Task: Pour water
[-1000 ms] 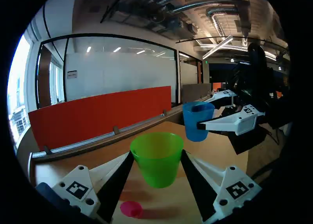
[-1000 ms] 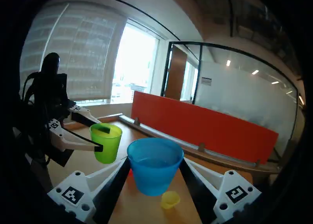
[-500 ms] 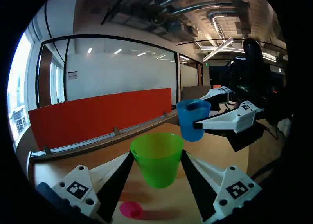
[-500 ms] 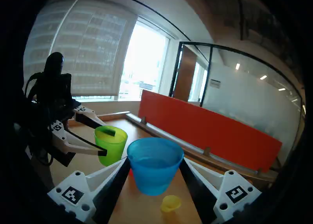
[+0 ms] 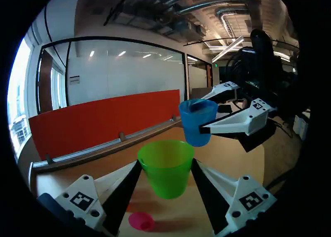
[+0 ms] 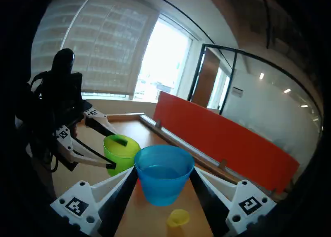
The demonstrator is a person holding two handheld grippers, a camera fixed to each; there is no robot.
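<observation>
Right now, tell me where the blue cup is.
The blue cup is clamped in the right gripper, low centre in the right gripper view; in the left gripper view it hangs above and right of the green cup.

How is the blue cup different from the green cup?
The blue cup is blue and is held in the right gripper. The green cup is green and is held in the left gripper. The blue cup has water in it; I can't tell whether the green cup does. Both are plain tapered cups, each clamped between a gripper's two fingers.
</observation>
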